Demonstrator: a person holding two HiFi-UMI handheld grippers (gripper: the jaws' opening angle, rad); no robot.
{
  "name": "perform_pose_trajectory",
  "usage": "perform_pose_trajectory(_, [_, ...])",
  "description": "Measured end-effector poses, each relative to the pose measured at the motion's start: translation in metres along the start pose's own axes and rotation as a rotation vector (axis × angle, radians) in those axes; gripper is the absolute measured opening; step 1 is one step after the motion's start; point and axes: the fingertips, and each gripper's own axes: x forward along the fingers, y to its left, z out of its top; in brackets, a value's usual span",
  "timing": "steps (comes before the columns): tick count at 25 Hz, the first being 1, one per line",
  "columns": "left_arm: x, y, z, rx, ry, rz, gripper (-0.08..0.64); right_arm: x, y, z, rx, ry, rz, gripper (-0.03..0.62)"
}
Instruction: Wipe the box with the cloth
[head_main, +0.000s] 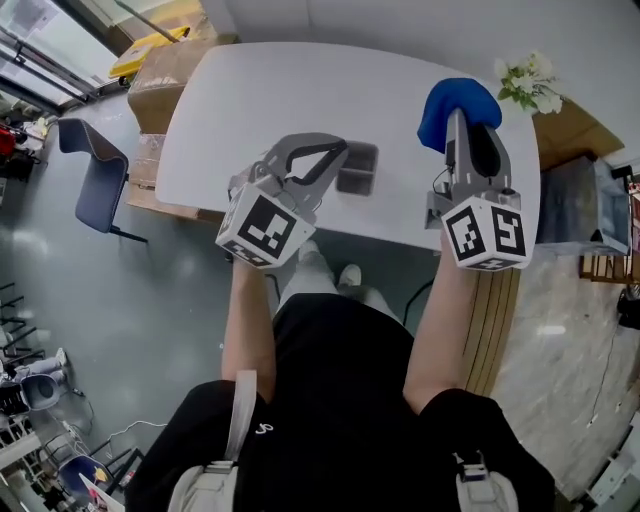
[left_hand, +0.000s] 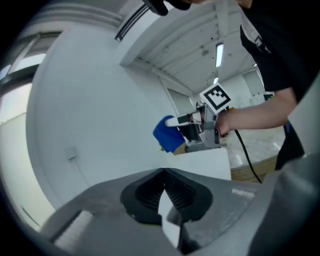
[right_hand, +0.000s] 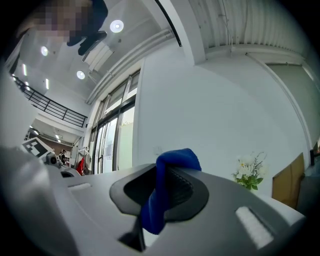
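A blue cloth (head_main: 458, 105) is bunched at the tip of my right gripper (head_main: 463, 118), which is shut on it above the right part of the white table (head_main: 250, 90). In the right gripper view the cloth (right_hand: 165, 185) hangs between the closed jaws of that gripper (right_hand: 162, 172). A small grey box (head_main: 357, 168) lies near the table's front edge. My left gripper (head_main: 335, 150) is just left of the box, raised and shut with nothing in it. The left gripper view shows this gripper (left_hand: 163, 172) pointing up at the wall, with the right gripper and cloth (left_hand: 167, 134) beyond.
A bunch of white flowers (head_main: 528, 85) stands at the table's far right corner. Cardboard boxes (head_main: 165, 75) and a blue chair (head_main: 95, 180) are left of the table. A wooden unit (head_main: 565, 130) stands to the right. The person's legs are at the front edge.
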Motion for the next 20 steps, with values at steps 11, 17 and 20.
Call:
perform_pose_trajectory(11, [0.07, -0.05, -0.111, 0.044, 0.335, -0.316, 0.002, 0.025, -0.04, -0.031, 0.043, 0.033, -0.061, 0.049])
perform_pose_trajectory(17, [0.083, -0.064, -0.147, 0.075, 0.431, -0.377, 0.025, 0.028, -0.052, -0.063, 0.076, 0.085, -0.085, 0.049])
perform_pose_trajectory(20, [0.089, -0.072, -0.161, 0.091, 0.471, -0.413, 0.043, 0.029, -0.058, -0.073, 0.088, 0.104, -0.097, 0.049])
